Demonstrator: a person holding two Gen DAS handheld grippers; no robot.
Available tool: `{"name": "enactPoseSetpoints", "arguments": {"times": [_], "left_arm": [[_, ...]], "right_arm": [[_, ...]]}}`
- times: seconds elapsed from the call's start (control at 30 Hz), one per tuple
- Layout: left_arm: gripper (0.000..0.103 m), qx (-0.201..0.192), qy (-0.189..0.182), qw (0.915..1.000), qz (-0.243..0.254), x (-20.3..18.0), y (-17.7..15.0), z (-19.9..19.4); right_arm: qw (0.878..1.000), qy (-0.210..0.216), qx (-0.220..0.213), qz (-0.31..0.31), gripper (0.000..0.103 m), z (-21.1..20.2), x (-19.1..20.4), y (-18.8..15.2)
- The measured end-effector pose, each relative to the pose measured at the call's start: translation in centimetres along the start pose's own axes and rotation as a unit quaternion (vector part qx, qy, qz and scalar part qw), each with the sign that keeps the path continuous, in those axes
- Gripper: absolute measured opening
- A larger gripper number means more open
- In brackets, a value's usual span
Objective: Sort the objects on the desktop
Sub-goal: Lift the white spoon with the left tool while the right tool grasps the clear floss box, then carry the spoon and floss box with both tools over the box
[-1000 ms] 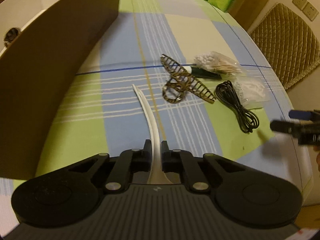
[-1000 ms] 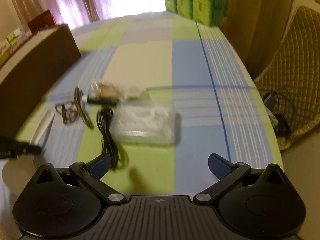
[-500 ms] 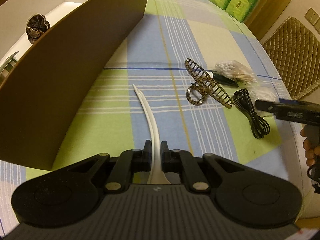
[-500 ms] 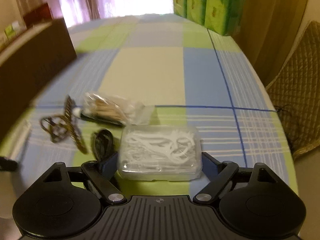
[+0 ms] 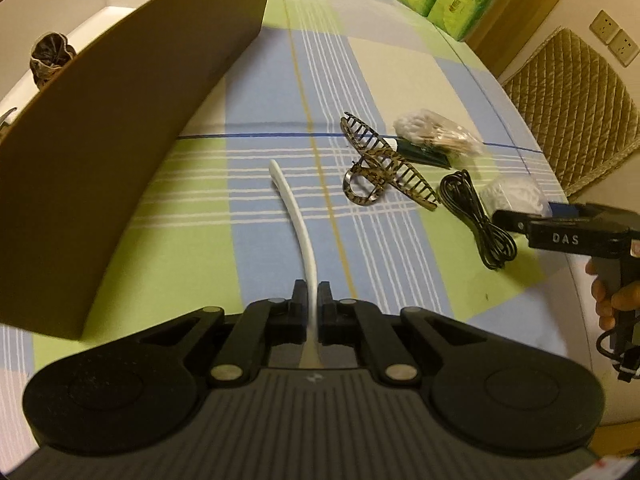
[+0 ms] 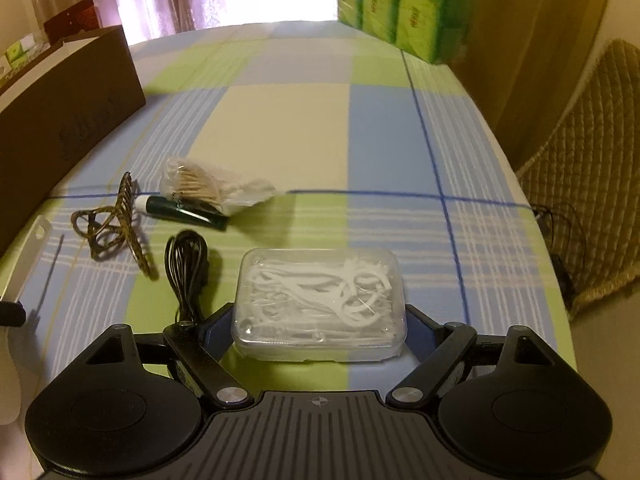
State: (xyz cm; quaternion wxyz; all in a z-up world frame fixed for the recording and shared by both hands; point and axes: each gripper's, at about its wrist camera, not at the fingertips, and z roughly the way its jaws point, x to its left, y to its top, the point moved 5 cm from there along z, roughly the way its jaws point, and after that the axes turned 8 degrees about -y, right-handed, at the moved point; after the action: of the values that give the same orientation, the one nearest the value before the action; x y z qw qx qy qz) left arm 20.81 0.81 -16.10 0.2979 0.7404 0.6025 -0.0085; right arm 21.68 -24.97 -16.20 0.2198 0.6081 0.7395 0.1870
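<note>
Where the checked table [image 6: 280,120] meets the brown cardboard box [image 5: 120,140], whose printed side is too blurred to read, the right claw [image 6: 320,320], lettered "DAS" on its body and held by a hand [image 5: 612,300], reaches level over the table edge. Its wide jaws flank the clear floss-pick box [image 6: 320,300], beside the black cable [image 6: 188,264]. The left claw [image 5: 311,312] grips a white curved stick [image 5: 296,216], pointing forward.

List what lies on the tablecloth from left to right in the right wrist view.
Cardboard box → leopard-print hair claw → coiled black cable → clear box of floss picks, which sits between the right gripper fingers.
</note>
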Motion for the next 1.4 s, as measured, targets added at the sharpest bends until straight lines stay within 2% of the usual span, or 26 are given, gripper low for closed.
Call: {"name": "enactPoseSetpoints", "arguments": {"times": [0.13,0.33,0.83,1.13,1.4], "left_arm": [[0.002,-0.002,0.007,0.9999,0.008,-0.1,-0.5,-0.8],[0.002,-0.025,0.003,0.9996,0.016,-0.6,-0.6,-2.9],[0.002,-0.092,-0.014,0.9951,0.032,-2.7,-0.4,-9.5],[0.002,-0.135,-0.022,0.9903,0.022,-2.2,-0.6,-14.2],[0.002,-0.162,-0.01,0.9867,0.008,-0.2,-0.8,-17.8]], "right_arm": [[1.0,0.007,-0.001,0.016,0.083,-1.5,-0.9,-0.9],[0.999,0.023,-0.015,0.019,0.083,-3.9,-0.9,-1.3],[0.991,0.108,-0.061,-0.05,0.083,-9.9,5.2,0.0],[0.978,0.167,-0.065,-0.11,0.083,-13.1,9.5,0.2],[0.958,0.225,-0.072,-0.162,0.083,-14.9,14.8,0.6]]}}
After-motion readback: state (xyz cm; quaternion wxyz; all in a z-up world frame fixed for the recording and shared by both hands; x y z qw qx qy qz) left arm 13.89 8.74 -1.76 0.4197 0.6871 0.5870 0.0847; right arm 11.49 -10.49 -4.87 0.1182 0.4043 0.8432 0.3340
